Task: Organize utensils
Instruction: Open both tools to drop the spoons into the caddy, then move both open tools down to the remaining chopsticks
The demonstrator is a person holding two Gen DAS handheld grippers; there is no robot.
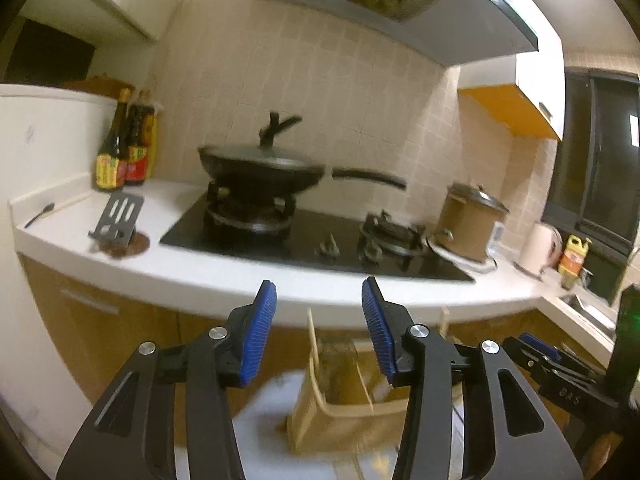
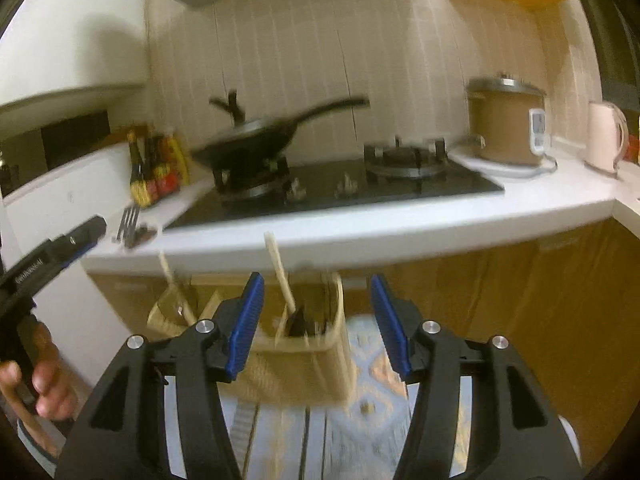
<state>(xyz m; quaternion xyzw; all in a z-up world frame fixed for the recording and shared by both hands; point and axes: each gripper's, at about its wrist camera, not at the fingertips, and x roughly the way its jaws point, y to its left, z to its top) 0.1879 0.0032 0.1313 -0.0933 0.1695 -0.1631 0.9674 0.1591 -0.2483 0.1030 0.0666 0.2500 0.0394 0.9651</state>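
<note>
Counter: white kitchen counter (image 1: 224,276) with black hob.
Basket: beige utensil basket (image 2: 296,364) below counter edge.
Left gripper (image 1: 319,332): jaws apart, nothing between.
Right gripper (image 2: 317,322): jaws apart, empty.

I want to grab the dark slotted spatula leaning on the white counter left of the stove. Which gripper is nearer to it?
Left. The left gripper hovers in front of the counter with the dark slotted spatula ahead to its left; the right gripper sits farther right, behind the woven basket.
</note>
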